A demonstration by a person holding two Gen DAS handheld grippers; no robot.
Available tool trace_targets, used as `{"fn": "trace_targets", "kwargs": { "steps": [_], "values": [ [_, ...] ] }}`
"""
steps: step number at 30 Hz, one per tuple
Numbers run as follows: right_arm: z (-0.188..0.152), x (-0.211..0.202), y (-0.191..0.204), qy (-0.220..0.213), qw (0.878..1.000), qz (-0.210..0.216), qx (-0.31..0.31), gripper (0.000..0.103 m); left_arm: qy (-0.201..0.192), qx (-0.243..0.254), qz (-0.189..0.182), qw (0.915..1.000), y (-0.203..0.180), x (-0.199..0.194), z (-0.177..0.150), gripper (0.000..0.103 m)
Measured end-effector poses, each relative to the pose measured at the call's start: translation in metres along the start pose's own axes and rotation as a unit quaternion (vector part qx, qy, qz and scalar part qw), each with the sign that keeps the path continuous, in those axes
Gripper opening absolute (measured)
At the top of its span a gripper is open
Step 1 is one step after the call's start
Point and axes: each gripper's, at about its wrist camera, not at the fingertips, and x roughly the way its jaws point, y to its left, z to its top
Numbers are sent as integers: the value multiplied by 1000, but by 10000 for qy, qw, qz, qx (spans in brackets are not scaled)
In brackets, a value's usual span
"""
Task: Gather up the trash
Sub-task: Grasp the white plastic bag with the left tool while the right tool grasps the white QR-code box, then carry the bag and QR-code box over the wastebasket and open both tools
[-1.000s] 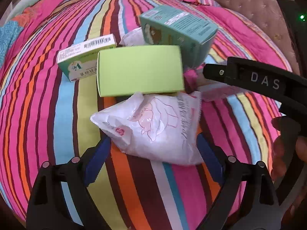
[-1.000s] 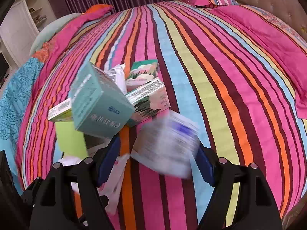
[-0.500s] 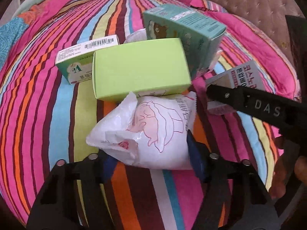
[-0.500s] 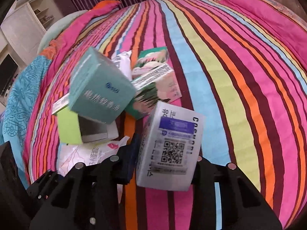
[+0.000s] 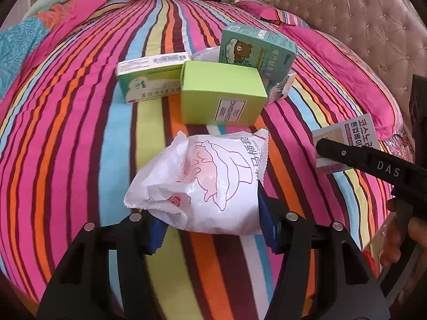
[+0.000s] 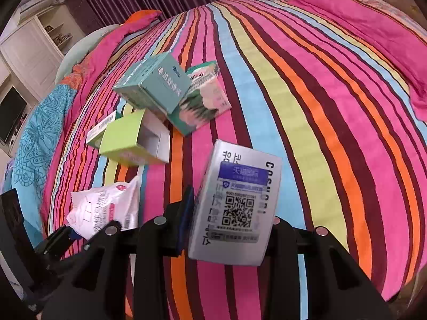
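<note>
A crumpled white plastic bag with a pink drawing sits between the blue pads of my left gripper. Its jaws are closing and both pads press on the bag. My right gripper is shut on a silver box with a QR code, held just above the striped bedspread. In the left wrist view that box shows at the right behind a black finger. Beyond lie a lime green box, a teal bear box and a white-green barcode box.
A green-and-pink box leans under the teal box. A tufted headboard and pink pillows line the right. A white cabinet and a dark screen stand beyond the bed's left side.
Both grippers went from open to shut, the left on the white bag, the right on the silver box. Both have drawn back from the pile of boxes with their loads.
</note>
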Motion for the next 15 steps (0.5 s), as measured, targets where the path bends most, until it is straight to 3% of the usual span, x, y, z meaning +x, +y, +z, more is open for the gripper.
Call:
{"fn": "trace_targets", "kwargs": {
  "steps": [15],
  "values": [
    [-57, -31, 18, 127, 9996, 176, -192, 33, 81, -106, -57, 9999, 26, -53, -63, 57]
  ]
}}
